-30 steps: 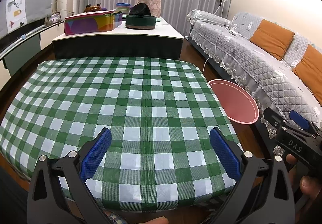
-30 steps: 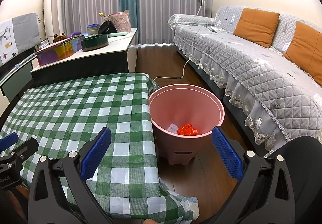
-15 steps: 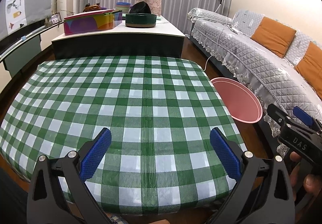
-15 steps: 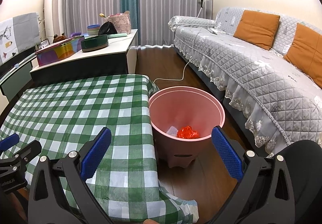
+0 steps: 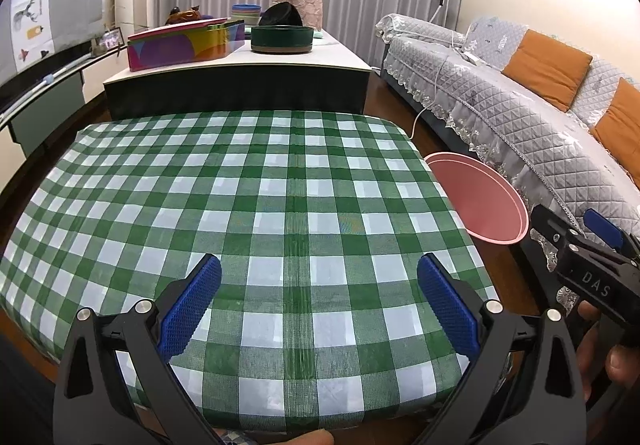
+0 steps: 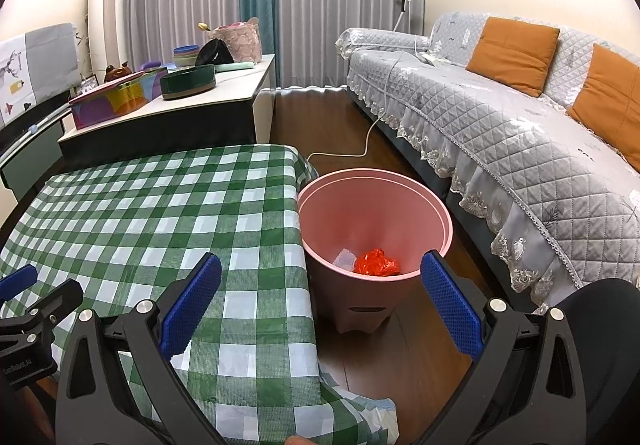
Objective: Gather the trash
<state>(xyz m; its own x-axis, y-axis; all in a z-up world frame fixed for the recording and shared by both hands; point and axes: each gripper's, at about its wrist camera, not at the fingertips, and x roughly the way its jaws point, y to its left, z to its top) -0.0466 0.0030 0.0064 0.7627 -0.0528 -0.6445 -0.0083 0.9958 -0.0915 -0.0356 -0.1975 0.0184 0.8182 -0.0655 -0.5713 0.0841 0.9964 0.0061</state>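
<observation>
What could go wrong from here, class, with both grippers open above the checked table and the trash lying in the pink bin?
1. The pink bin stands right against the hanging tablecloth; a low sweep of the right gripper might knock it.
2. A white cable trails on the floor behind the bin, a possible snag.
3. The left gripper hovers low and could catch the cloth.
</observation>
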